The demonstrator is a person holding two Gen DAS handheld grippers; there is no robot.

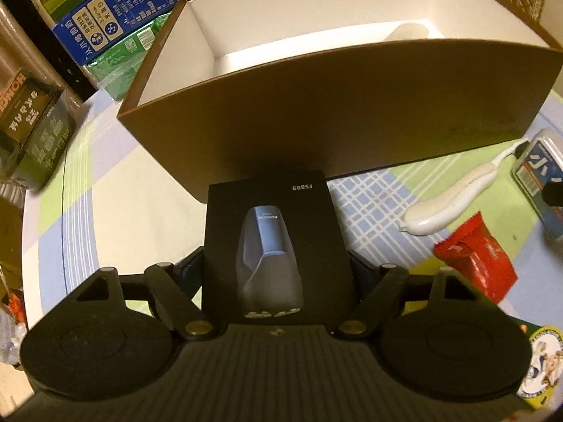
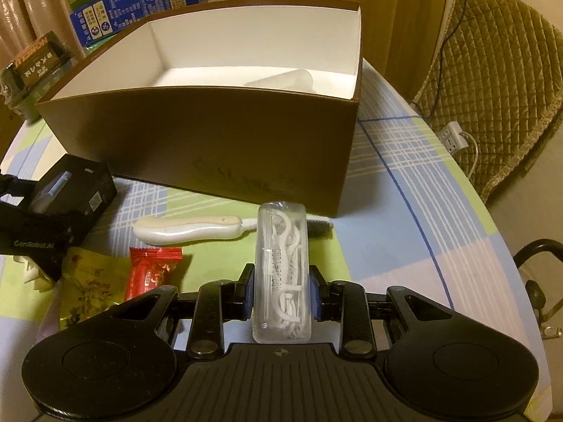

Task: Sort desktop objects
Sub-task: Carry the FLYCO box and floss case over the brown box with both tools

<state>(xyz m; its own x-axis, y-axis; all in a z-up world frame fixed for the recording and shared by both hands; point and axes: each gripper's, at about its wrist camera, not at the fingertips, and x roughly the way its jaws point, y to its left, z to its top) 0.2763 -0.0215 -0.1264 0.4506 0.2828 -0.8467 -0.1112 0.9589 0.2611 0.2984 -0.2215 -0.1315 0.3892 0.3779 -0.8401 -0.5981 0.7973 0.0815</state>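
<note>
Left gripper point(image 1: 276, 263) is clamped on the sides of a black shaver box point(image 1: 272, 242) marked FS889, held at lower centre of the left wrist view with its far end just before the near wall of the brown storage box point(image 1: 316, 105). Right gripper point(image 2: 282, 293) is clenched on a clear floss-pick case point(image 2: 282, 274), upright at lower centre of the right wrist view. Storage box is open-topped with a white interior and fills the upper centre of both views; a pale object lies inside at its right end, identity unclear. On the checked tablecloth point(image 2: 404, 193), a white brush point(image 2: 186, 232) lies left of the case, a red snack packet point(image 2: 151, 272) at lower left, and a yellow packet point(image 2: 88, 285) beside it.
</note>
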